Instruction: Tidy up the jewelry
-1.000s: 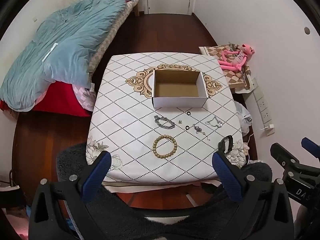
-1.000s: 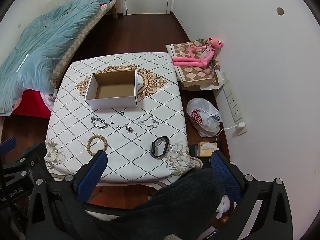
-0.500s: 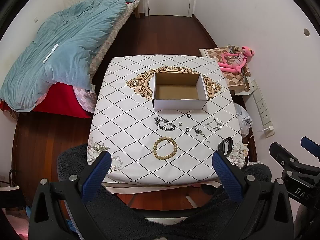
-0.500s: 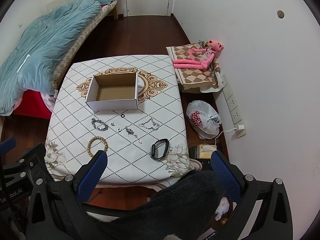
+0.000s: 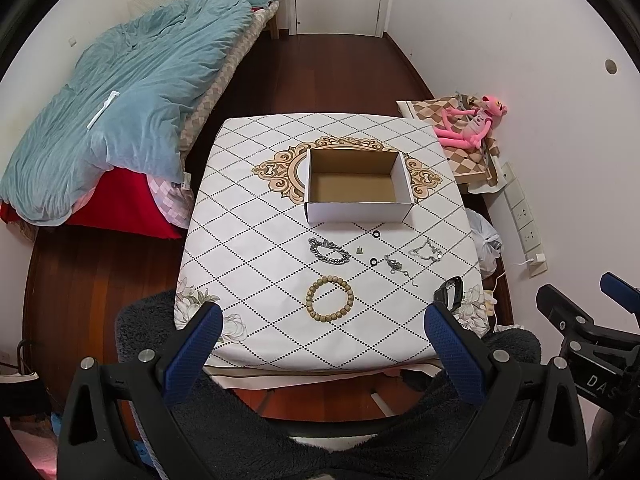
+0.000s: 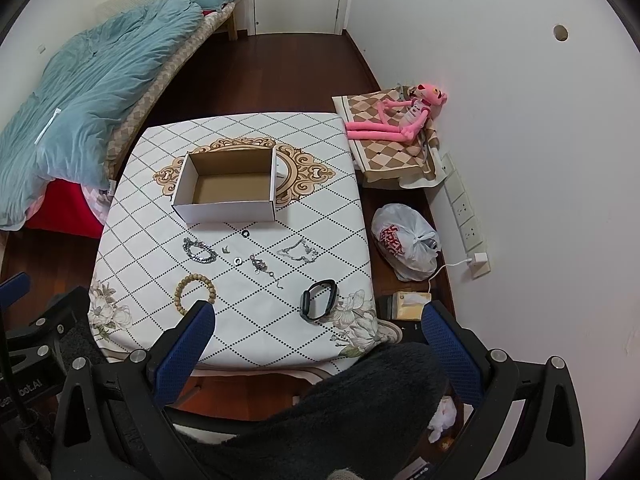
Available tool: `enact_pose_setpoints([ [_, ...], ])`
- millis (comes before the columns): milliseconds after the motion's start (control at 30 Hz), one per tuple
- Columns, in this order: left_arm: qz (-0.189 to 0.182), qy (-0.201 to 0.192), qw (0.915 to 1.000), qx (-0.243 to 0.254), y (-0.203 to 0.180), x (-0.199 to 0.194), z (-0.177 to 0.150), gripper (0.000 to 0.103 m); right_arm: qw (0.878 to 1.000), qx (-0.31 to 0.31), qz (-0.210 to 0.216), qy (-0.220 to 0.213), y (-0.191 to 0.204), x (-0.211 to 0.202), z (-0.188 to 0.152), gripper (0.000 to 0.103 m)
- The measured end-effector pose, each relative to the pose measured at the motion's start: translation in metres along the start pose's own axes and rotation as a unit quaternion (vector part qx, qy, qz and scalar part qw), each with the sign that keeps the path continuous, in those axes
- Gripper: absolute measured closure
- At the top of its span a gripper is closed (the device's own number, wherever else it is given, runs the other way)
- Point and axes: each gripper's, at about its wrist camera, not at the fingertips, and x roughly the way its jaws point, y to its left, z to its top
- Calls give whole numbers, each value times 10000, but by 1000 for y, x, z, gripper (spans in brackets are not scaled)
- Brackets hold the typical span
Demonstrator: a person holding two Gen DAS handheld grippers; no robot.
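Judging from the empty cardboard box (image 5: 356,184), nothing is sorted yet: the beaded bracelet (image 5: 329,298), chain bracelet (image 5: 329,251) and black wristband (image 6: 319,300) wait on the worktop (image 5: 256,240), both tools spread and holding nothing.

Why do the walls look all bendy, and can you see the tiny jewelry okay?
Both wrist views use fisheye lenses, so edges curve and corners go black. In the left wrist view the wooden bead bracelet is sharp; in the right wrist view the small rings are too tiny to make out clearly.

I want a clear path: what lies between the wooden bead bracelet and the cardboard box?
In the left wrist view, the silver chain bracelet lies between the bead bracelet and the box; the rest is bare tablecloth.
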Motion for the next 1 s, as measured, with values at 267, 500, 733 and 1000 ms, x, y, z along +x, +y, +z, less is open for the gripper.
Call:
enact_pose_setpoints([
  [267, 10, -7, 10000, 18, 0, -1, -1, 0, 10000, 17, 3, -14, -2, -1, 2, 0],
  [500, 4, -48, 10000, 39, -6, -5, -3, 0, 10000, -2, -7, -21, -2, -2, 3, 0],
  [733, 20, -73, 10000, 22, -11, -11, 6, 0, 10000, -8, -3, -48, -3, -5, 4, 0],
  [1000, -8, -121, 9999, 32, -10, -12, 1, 0, 9999, -29, -16, -123, -8, -15, 8, 0],
])
